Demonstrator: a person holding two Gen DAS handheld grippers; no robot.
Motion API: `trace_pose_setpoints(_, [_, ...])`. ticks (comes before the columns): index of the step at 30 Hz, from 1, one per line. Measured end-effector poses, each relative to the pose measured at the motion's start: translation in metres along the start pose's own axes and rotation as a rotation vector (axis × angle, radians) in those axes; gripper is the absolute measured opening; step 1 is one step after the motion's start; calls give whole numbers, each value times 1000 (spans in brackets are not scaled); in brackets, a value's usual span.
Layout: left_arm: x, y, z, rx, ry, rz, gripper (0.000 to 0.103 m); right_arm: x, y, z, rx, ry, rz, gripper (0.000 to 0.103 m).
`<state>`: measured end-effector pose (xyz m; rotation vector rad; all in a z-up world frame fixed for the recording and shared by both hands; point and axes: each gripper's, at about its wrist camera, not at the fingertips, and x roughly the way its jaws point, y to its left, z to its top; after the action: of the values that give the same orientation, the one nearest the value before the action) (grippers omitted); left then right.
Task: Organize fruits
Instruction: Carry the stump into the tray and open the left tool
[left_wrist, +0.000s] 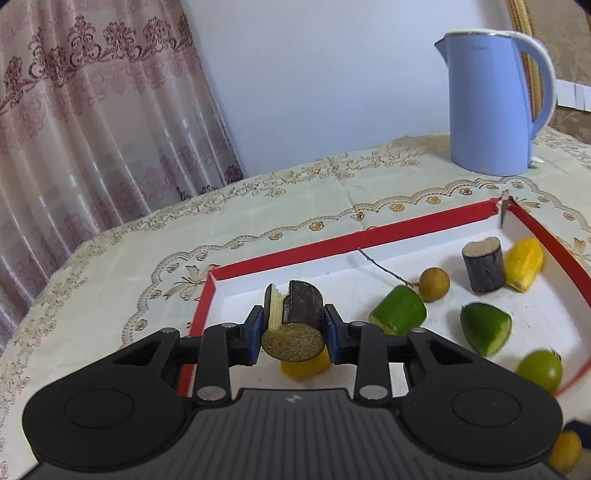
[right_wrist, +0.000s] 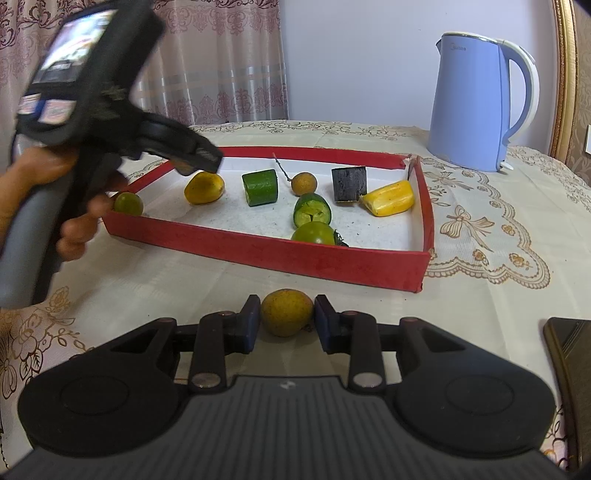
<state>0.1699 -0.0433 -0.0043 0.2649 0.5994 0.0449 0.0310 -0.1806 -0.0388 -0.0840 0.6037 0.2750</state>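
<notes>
A table is covered by a cream tablecloth with gold embroidered flowers (right_wrist: 480, 229), backed by a pale wall, a patterned pink curtain (left_wrist: 92, 122) and a light-blue electric kettle (right_wrist: 476, 107). A shallow red-rimmed cardboard tray (right_wrist: 280, 254) holds cut green, yellow and dark fruit pieces. The left gripper (left_wrist: 293, 332) is held over the tray's left end — its jaws are clamped on a dark-skinned sugarcane chunk (left_wrist: 295, 325). The right gripper (right_wrist: 284, 321) is held low in front of the tray, jaws closed against a round yellow-brown fruit (right_wrist: 287, 312).
</notes>
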Motion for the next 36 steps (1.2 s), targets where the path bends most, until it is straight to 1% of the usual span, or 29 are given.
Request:
trace_pose_setpoints(2, [7,-2,4,-10,15,7,32,0,0,0,0,0,0,30])
trace_pose_setpoints(5, [11,-2,4,-27,43,-3,34,0,0,0,1,0,0,30])
trace_pose_setpoints(6, [9,-2,3,-31,42,0,38,0,0,0,2,0,1,30])
trace_pose_setpoints(7, [6,-2,2,-26,33,10,42,0,0,0,1,0,1,30])
trace_pose_setpoints(9, [-1,-3,-2,1,1,59,70,0,1,0,-1,0,-1,30])
trace_pose_setpoints(11, [-8,-2,-5,11,-31,100,77,0,1,0,-6,1,-4,30])
trace_pose_setpoints(13, [-14,2,-8,7,-38,113,77,0,2,0,-6,1,-5,30])
trace_pose_setpoints(16, [-21,14,-17,-36,-24,106,77,0,2,0,-9,1,-6,30])
trace_pose_setpoints(19, [-24,29,-33,-94,10,119,78,0,2,0,-10,1,-6,30])
trace_pose_setpoints(20, [-27,36,-40,-128,-6,129,79,0,2,0,-9,1,-5,30])
trace_pose_setpoints(21, [-28,40,-44,-145,-5,143,83,0,1,0,-8,1,-4,30])
trace_pose_setpoints(23, [-29,50,-52,-184,-3,164,83,-1,1,0,-8,1,-4,30])
trace_pose_setpoints(27, [-29,65,-62,-262,-35,159,83,-1,1,0,-9,1,-5,30])
trace_pose_setpoints(30, [-24,68,-65,-276,-11,140,83,-1,0,0,-1,-1,-2,29])
trace_pose_setpoints(36, [-29,67,-68,-275,-31,143,83,-5,-6,0,24,-25,-17,29])
